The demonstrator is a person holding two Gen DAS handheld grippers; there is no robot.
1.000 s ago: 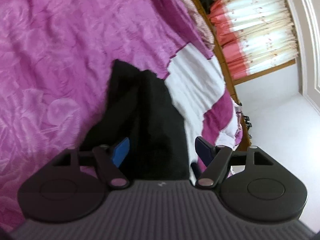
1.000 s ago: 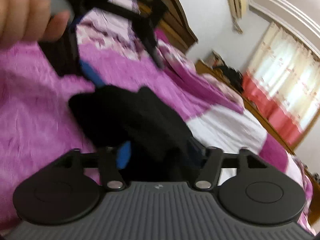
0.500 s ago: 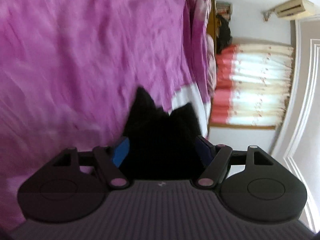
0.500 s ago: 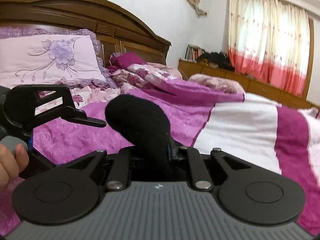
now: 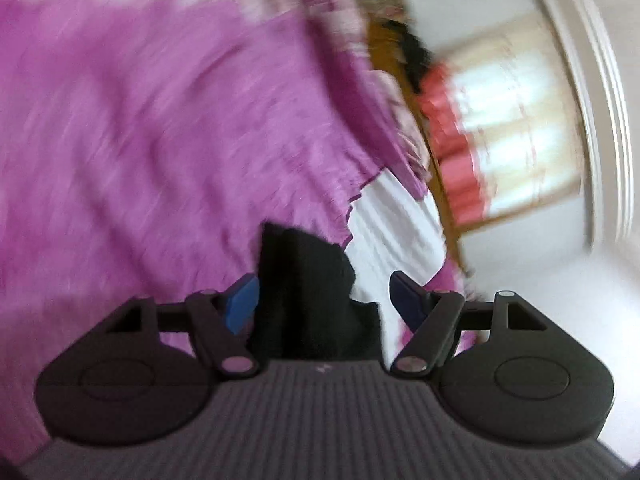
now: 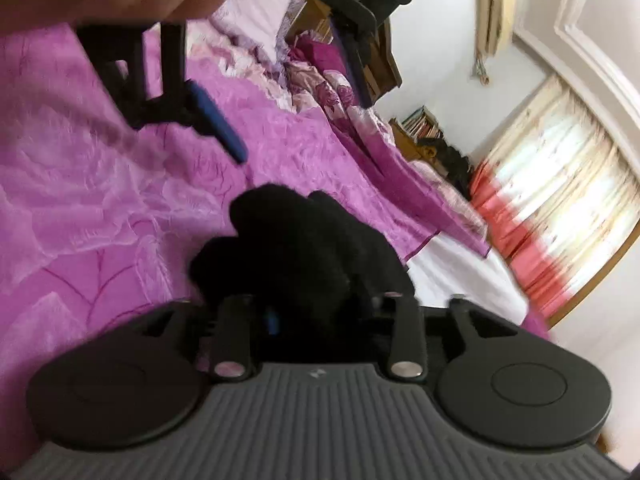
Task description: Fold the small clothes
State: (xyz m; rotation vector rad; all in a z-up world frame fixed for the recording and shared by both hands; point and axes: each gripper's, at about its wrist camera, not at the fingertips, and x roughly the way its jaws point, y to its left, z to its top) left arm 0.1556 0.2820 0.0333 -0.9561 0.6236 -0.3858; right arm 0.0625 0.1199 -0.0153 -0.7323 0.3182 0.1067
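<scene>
Soft black garment (image 6: 304,248), lumpy, on crinkled magenta bedspread (image 6: 100,208) (curtains (image 6: 560,200) beyond); between spread jaws of right hand-held gripper (image 6: 320,312), just reopened; left hand-held gripper (image 5: 324,300) likewise wide.

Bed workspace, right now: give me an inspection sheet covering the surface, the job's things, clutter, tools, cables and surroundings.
Surface: purple bedspread, wrinkled, with a white band towards the window.
Job's things: one black garment, bunched on the bedspread.
Clutter: rumpled floral quilt and a pillow near the headboard.
Grippers: left tool open, with the garment in the gap but clear of one pad. Right tool has just been opening, with the garment between its jaws and the pads mostly hidden.
Cables: nothing seen on the bed.
Surroundings: curtains, air conditioner, books.
</scene>
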